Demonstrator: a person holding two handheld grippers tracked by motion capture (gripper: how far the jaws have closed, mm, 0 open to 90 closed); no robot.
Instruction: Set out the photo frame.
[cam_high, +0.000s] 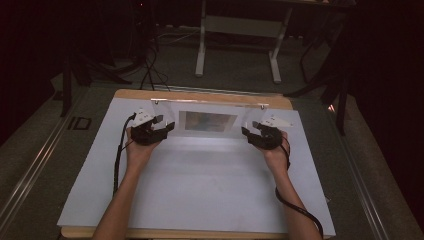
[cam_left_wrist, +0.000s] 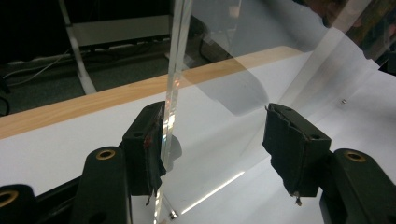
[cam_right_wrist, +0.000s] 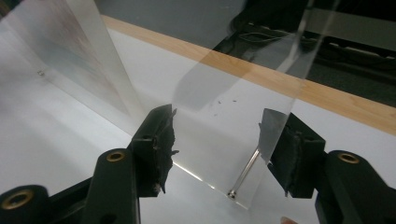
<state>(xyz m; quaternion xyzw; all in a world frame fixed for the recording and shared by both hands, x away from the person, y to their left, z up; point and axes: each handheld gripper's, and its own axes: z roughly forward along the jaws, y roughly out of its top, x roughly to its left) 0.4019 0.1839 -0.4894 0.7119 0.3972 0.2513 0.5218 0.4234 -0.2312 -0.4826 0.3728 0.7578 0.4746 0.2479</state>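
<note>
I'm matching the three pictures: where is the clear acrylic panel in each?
High view: clear acrylic panel stands upper centre, between both grippers.
Left gripper view: its edge rises centre-left, against the left jaw.
Right gripper view: its edge crosses the right jaw.
Shared landmark: the table's wooden edge.

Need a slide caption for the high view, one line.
Left gripper and right gripper, jaws open, flank a clear acrylic frame standing on the white table.

No readable text, label, brand, number or sign shows anywhere here.
</note>
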